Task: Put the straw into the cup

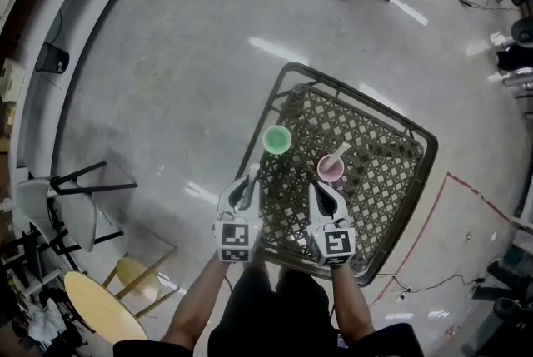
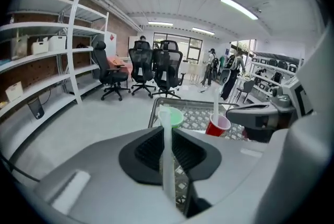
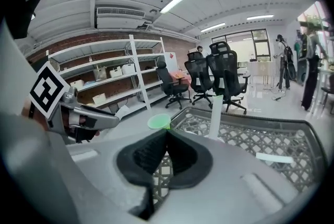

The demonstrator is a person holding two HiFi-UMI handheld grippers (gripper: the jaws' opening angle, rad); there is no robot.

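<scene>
Left hand-held gripper (image 2: 166, 130) pinches white straw (image 2: 167, 173); green cup (image 1: 277, 139) seemingly empty.

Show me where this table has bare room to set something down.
Bare: the right half of the table, from the red cup out to the rim, and the far corner beyond the green cup. Crowded: the near edge, where the left gripper and right gripper hang close to both cups.

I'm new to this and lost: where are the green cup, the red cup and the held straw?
green cup (image 1: 277, 139), head view, its inside.
red cup (image 2: 215, 128), left gripper view, its outer wall.
straw (image 2: 167, 152), left gripper view, its shaft between the jaws.
</scene>
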